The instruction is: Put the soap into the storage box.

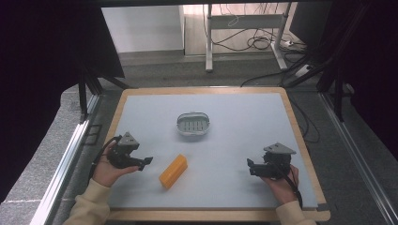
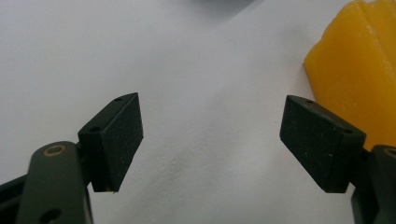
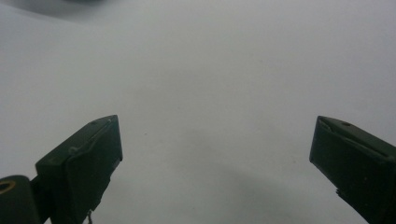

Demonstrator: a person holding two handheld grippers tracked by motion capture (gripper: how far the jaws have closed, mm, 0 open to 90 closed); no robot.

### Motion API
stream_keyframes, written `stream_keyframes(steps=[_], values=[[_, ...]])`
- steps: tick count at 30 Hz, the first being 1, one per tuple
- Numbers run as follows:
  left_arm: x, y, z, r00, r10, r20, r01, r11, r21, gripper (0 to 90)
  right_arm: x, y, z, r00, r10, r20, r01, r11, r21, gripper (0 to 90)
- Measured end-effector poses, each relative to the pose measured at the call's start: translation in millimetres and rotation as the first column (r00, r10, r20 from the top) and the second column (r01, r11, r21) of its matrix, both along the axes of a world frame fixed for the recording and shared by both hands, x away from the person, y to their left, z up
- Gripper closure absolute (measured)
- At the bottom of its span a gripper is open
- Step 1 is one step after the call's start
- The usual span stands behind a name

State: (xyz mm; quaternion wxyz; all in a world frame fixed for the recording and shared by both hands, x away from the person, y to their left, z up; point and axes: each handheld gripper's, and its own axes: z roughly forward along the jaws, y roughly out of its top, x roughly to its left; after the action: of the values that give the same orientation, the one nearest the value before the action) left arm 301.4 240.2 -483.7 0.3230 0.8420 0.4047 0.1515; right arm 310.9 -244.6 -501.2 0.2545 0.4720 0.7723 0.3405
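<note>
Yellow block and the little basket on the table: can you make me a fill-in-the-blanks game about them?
1. The block lying on the table is coloured ____.
2. The tongs nearest the block are the ____ tongs.
3. The right tongs have jaws that are ____, with nothing between them.
4. The grey basket sits ____ from the person than the block does.

Missing words: yellow; left; open; farther

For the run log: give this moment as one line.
left gripper: open, beside orange block | right gripper: open, empty | grey basket: mid-table, untouched
</note>
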Motion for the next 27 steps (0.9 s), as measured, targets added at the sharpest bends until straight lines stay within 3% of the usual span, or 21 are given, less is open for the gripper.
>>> stream_keyframes(steps=[4, 6, 20, 24, 27], values=[[-0.7, 1.2, 1.7, 1.0, 0.002, -0.002, -0.002, 0.9999, -0.01, 21.3, -2.8, -5.1, 3.0, 0.9996, 0.02, 0.022, -0.021, 0.9984, 0.052, 4.5], [-0.5, 1.0, 1.8, 1.0, 0.006, -0.004, -0.006, 0.9999, -0.009, 21.4, -3.7, -6.5, 2.6, 0.9994, 0.025, 0.025, -0.026, 0.9981, 0.055, 4.7], [-1.4, -1.2, 3.4, 0.9999, 0.002, -0.016, -0.002, 1.0, -0.003, 23.7, -6.6, -6.9, -0.3, 0.9986, 0.025, 0.048, -0.026, 0.9991, 0.032, 6.2], [-2.1, -1.3, 5.7, 0.9995, 0.011, -0.03, -0.012, 0.9991, -0.041, 25.0, -7.6, -6.9, -0.2, 0.9981, 0.026, 0.057, -0.028, 0.9991, 0.032, 6.8], [-4.0, -2.9, 9.8, 0.9995, 0.013, -0.028, -0.014, 0.9988, -0.046, 25.4, -8.7, -6.4, 0.7, 0.9975, 0.028, 0.064, -0.03, 0.9988, 0.037, 7.0]])
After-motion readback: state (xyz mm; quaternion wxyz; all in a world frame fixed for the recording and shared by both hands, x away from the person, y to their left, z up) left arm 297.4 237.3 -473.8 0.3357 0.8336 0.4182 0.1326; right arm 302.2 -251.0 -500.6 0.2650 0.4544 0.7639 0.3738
